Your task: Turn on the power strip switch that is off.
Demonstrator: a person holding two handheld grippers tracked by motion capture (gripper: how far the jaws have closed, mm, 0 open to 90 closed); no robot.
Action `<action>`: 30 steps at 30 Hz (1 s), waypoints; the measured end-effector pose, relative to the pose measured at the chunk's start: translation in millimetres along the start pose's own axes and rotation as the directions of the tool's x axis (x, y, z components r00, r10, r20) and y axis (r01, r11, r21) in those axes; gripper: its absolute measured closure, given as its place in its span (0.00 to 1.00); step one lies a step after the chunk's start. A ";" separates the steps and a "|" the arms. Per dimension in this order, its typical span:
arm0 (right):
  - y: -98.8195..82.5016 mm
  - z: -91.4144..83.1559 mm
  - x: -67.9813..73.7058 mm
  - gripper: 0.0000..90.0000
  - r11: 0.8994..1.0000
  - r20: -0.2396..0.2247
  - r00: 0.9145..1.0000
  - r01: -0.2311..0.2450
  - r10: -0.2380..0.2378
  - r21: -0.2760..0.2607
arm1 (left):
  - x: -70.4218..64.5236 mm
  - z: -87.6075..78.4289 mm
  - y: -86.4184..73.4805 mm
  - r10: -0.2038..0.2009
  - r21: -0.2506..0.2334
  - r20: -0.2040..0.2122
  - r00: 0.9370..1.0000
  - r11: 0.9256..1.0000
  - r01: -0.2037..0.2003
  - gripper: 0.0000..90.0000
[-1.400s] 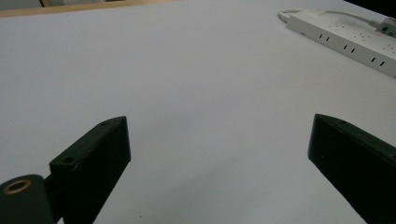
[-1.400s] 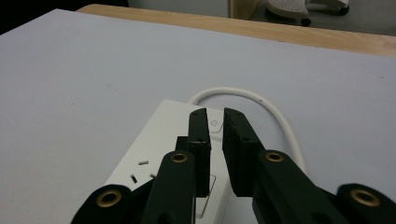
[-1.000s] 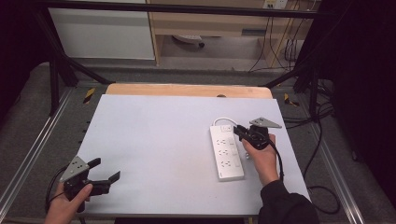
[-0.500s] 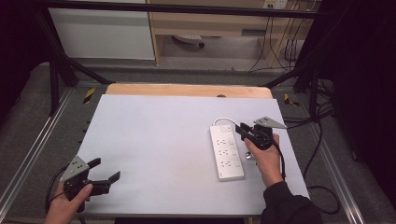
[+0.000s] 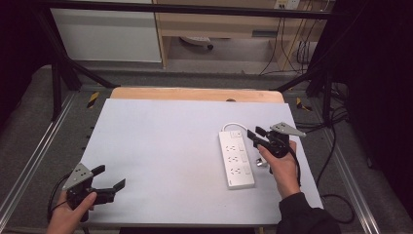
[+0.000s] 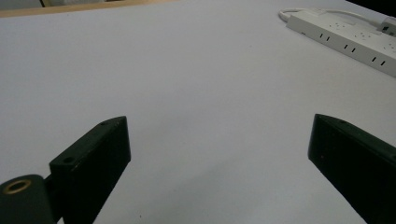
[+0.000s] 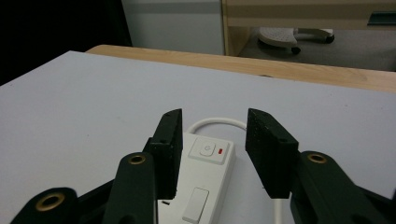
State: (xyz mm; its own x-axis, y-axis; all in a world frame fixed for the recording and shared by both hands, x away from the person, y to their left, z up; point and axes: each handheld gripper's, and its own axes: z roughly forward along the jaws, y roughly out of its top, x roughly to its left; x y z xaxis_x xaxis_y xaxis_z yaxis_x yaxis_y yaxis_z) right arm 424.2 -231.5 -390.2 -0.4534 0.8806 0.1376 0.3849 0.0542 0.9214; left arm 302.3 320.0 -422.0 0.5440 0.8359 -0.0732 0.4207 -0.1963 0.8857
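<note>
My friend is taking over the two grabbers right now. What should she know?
Left gripper: open, holding nothing, low at the near left corner of the table.
Right gripper: jaws partly open, holding nothing, over the far end of the white power strip, which lies flat on the right side.
Its main switch with a small red mark shows between the jaws.
Done: nothing is gripped yet.
Left: probably pressing that switch or gripping the strip.
</note>
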 end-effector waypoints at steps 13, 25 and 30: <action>5.9 -17.8 -3.6 0.48 0.999 0.028 1.000 0.009 -0.007 -0.051 | 0.0 0.2 -0.1 -0.001 0.001 -0.001 1.000 1.000 0.001 0.07; 9.6 -35.2 -7.7 0.38 0.996 0.033 0.999 0.020 -0.018 -0.084 | 0.0 0.5 -0.2 -0.001 0.004 -0.001 1.000 1.000 0.001 0.07; 10.3 -42.0 -8.6 0.33 0.996 0.035 0.999 0.022 -0.019 -0.091 | -0.1 0.6 -0.3 -0.001 0.004 -0.003 1.000 1.000 0.001 0.07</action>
State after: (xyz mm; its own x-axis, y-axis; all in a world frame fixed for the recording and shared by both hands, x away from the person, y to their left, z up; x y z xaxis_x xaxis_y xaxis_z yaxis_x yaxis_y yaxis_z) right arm 398.4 -258.3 -366.7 -0.4319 0.8956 0.1071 0.2997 0.0305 0.9535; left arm 302.5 319.7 -422.5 0.5416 0.8375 -0.0727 0.4241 -0.1975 0.8838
